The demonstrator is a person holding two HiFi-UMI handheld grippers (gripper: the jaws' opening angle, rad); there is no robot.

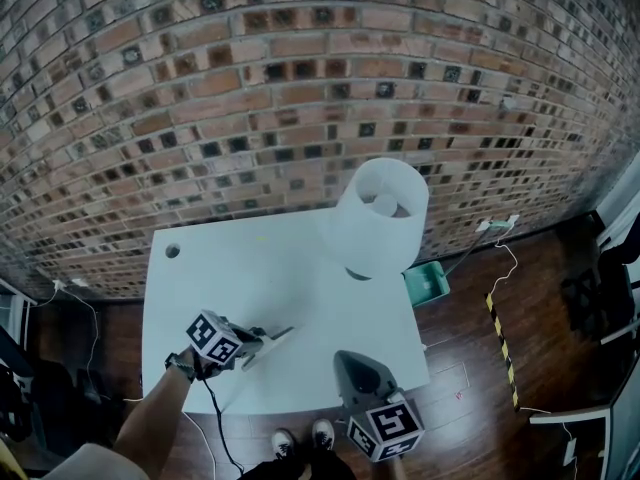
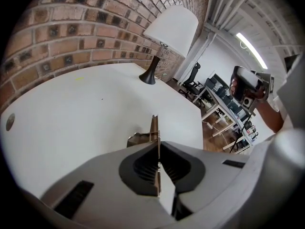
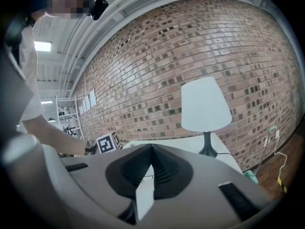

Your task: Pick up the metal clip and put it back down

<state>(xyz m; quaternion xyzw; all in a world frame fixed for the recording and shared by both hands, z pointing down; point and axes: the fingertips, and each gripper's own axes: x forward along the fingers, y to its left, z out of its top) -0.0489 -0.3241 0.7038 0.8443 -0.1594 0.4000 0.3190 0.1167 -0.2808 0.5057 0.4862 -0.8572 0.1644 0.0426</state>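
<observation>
My left gripper (image 1: 262, 340) is over the front left part of the white table (image 1: 250, 278), with its jaws shut on the metal clip (image 1: 280, 335). In the left gripper view the thin clip (image 2: 155, 128) stands on edge between the dark pads (image 2: 143, 166) and sticks out past them. It is low over the tabletop; I cannot tell whether it touches. My right gripper (image 1: 352, 358) hovers at the table's front edge, to the right of the left one. Its jaws are shut with nothing between them (image 3: 151, 149).
A white-shaded lamp (image 1: 380, 213) stands at the table's back right. A round cable hole (image 1: 172, 251) sits in the back left corner. A teal bin (image 1: 428, 281) and cables lie on the wooden floor to the right. A brick wall runs behind the table.
</observation>
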